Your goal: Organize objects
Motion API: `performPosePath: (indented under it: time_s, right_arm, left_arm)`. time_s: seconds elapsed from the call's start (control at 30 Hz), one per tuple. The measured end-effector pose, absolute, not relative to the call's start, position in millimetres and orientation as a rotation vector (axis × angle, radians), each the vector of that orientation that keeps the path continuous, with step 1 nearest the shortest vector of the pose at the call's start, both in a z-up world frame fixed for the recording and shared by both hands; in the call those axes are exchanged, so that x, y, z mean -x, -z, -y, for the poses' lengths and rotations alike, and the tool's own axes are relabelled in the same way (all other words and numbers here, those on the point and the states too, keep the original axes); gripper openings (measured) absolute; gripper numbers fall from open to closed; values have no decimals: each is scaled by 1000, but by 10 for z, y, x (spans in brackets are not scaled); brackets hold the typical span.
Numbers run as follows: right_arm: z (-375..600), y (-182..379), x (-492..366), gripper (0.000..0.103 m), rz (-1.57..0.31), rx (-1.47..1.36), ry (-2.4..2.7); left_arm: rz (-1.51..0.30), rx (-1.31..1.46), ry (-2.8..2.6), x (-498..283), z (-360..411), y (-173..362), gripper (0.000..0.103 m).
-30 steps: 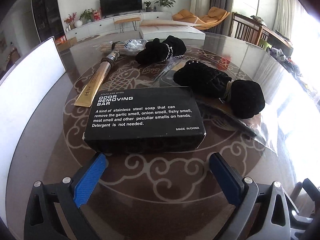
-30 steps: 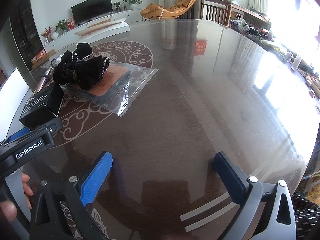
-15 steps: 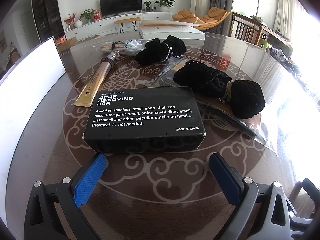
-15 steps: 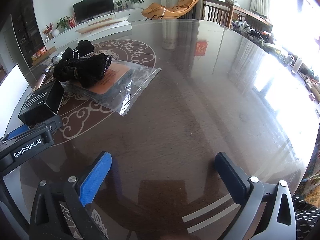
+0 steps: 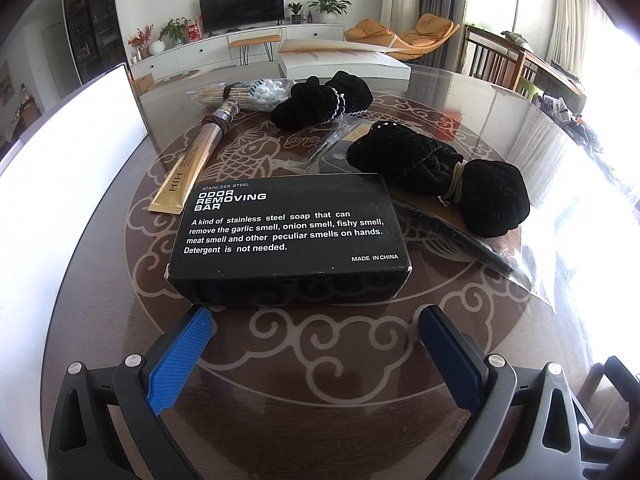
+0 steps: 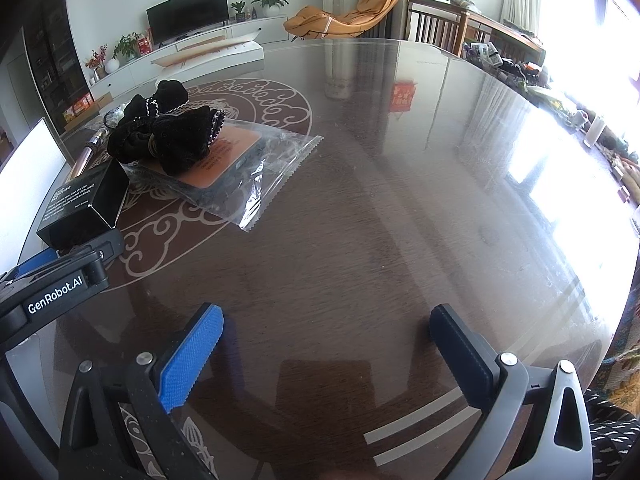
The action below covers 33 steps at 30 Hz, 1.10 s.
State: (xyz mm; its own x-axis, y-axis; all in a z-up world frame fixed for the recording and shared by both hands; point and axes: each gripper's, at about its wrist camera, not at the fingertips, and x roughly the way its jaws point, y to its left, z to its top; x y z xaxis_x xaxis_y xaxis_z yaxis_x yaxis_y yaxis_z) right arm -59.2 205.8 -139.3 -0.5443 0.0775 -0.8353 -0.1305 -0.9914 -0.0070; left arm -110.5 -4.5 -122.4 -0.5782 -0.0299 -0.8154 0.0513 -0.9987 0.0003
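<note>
Through the left wrist camera I see my left gripper (image 5: 314, 316) low over the glass-topped table (image 5: 320, 360), jaws spread wide and gripping nothing. Just ahead of the fingertips lies the black soap box (image 5: 288, 236), flat, printed side up, its near edge close to the left blue pad (image 5: 180, 356) but apart from it. Behind the box, left, a gold tube (image 5: 188, 172) lies slanting away, with a cotton swab packet (image 5: 248, 92) beyond it. One black cloth bundle (image 5: 324, 98) sits at the far middle; a second black cloth bundle (image 5: 440, 176), tied with a band, rests on a clear plastic bag (image 5: 540, 248) to the right of the box. A white board (image 5: 68, 152) stands at the left. Over on the right wrist camera, my right gripper (image 6: 326, 334) hangs above bare dark table surface, jaws likewise wide apart and holding nothing. All the objects sit well off to its left: box (image 6: 86, 200), bundles (image 6: 168, 140), bag (image 6: 256, 176). The left gripper's body (image 6: 52, 292) shows at the frame's left edge.
</note>
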Motion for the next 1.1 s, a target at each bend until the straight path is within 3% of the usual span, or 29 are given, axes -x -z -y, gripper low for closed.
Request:
performPosePath:
  time_s: [1.1]
  right_arm:
    - [-2049,1391,595,103,-81,1421,-2663]
  left_arm:
    - [-36,-1421,2751,1099,42,1222,103]
